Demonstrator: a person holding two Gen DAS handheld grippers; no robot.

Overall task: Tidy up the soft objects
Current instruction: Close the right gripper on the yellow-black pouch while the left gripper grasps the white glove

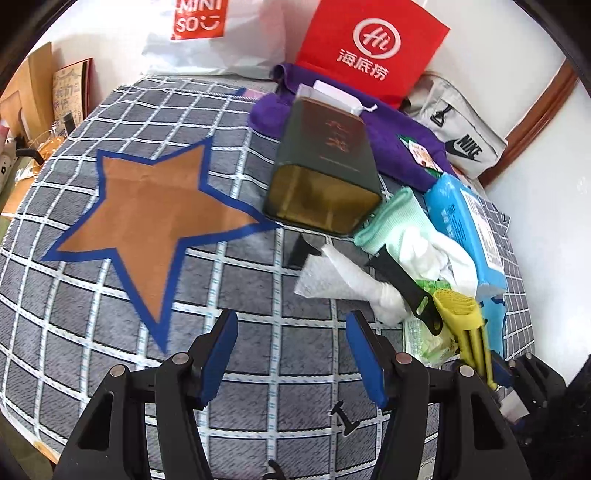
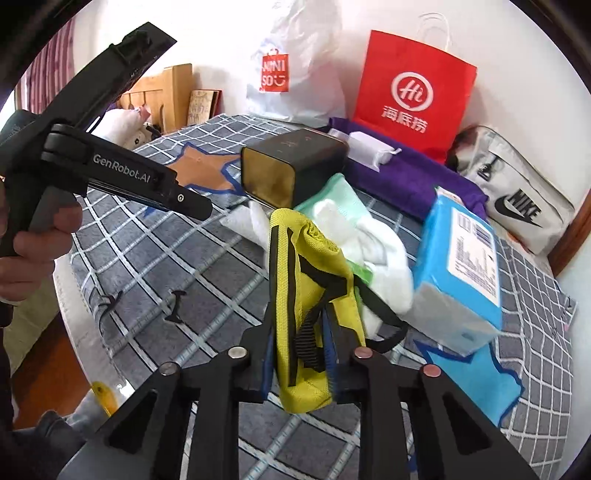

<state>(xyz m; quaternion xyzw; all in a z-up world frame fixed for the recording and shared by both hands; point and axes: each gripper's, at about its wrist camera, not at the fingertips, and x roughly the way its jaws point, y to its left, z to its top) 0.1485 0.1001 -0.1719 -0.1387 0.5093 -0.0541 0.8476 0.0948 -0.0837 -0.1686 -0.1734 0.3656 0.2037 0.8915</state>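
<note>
Two hand-held grippers work over the checked cloth (image 1: 110, 369) on the counter. Right hand-held gripper (image 2: 299, 363) clamps a yellow pouch with black straps (image 2: 306, 295), just beside the white cloth (image 2: 388, 258) and blue tissue pack (image 2: 461, 266). Left hand-held gripper (image 1: 291, 354) stands half open, empty, above the cloth.

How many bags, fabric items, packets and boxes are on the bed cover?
Bags: 3, MINISO bag, red bag, Nike pouch
Fabric items: 4, purple towel, mint cloth, white cloth, yellow pouch
Packets: 1, blue tissue pack
Boxes: 1, dark box
Total: 9
</note>
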